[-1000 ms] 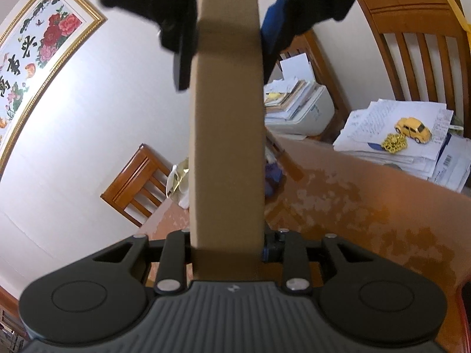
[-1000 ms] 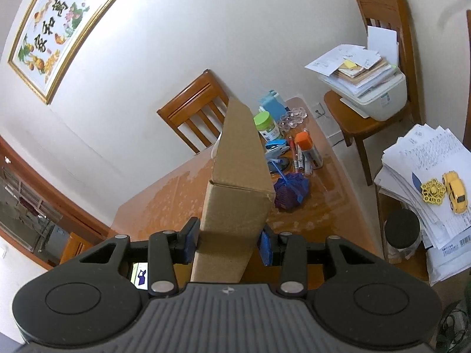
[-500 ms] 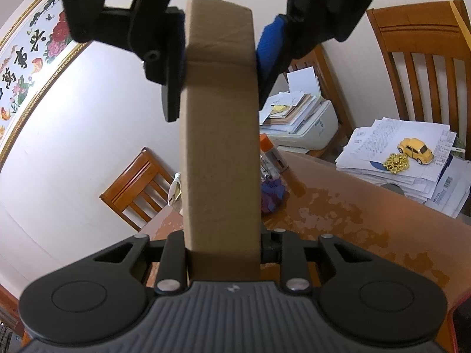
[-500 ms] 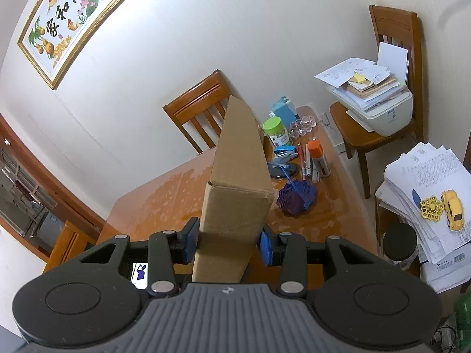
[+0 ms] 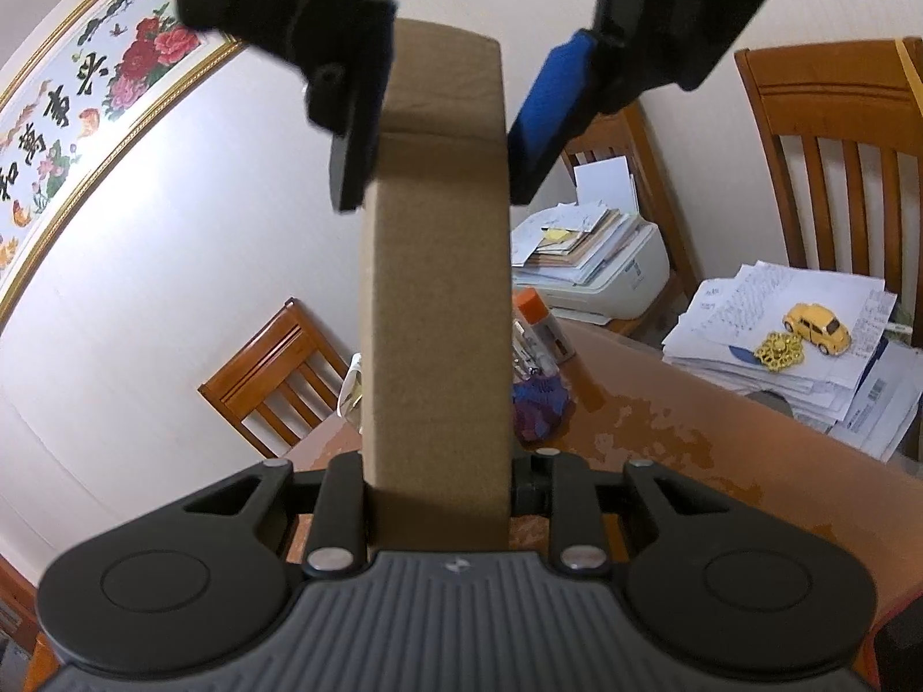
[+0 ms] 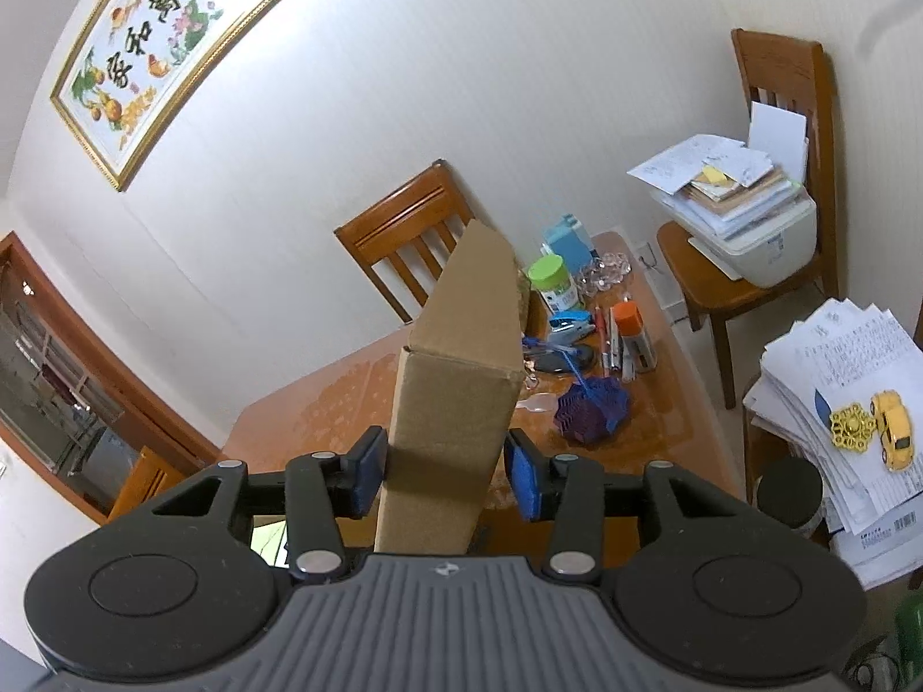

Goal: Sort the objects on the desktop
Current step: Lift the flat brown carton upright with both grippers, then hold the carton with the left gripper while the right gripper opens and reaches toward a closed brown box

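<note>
The left gripper (image 5: 438,490) clamps the near end of a cardboard box (image 5: 438,300) standing between its fingers, while at the far top end the right gripper (image 6: 444,473), jaws just widening, stands released with blue pads (image 6: 522,481) apart from the box, above the wooden table (image 6: 323,398).

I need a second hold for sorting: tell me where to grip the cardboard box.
Pinch the cardboard box across its narrow thickness at the end away from the left claw, coming in endwise: it is long, slim and flat-sided.
</note>
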### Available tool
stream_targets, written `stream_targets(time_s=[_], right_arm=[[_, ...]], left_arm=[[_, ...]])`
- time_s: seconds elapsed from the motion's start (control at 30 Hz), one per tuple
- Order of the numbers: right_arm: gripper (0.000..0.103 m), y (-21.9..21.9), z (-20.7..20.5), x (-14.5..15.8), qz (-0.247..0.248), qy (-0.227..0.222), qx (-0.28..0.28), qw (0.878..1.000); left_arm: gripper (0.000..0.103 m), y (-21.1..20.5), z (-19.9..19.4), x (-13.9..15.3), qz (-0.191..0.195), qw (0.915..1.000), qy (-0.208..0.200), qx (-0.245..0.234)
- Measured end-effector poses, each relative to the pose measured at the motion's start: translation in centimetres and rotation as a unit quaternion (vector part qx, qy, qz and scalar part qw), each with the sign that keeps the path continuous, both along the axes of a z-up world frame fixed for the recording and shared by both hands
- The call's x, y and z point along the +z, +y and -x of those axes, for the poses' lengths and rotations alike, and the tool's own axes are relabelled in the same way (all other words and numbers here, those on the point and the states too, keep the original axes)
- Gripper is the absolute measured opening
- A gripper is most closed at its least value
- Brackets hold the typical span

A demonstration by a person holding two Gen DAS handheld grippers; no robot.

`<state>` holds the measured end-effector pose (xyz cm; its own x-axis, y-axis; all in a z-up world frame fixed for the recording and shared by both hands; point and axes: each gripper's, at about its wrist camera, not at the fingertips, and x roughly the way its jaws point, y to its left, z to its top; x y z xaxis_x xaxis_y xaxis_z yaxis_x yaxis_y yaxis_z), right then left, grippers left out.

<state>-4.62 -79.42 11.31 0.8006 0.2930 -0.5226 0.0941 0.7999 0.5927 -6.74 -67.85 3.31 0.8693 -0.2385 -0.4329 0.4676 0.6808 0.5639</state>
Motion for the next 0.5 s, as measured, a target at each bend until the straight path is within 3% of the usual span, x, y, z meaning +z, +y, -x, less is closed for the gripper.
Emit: stream_targets(time_s=[0.3,0.5], right_arm=[[0.059,-2.2,2.9,1.5,-0.036,-0.070,-0.032,0.996],[0.062,-5.6,4.6,-0.9,-0.076,-0.039,-0.081,0.993]], left_arm=[[0.026,1.6,-1.2,1.7,0.044,0.9985,0.023,0.024],[0.026,3.7,-2.8,3.8,0.100,0.9920,0.067,0.038]])
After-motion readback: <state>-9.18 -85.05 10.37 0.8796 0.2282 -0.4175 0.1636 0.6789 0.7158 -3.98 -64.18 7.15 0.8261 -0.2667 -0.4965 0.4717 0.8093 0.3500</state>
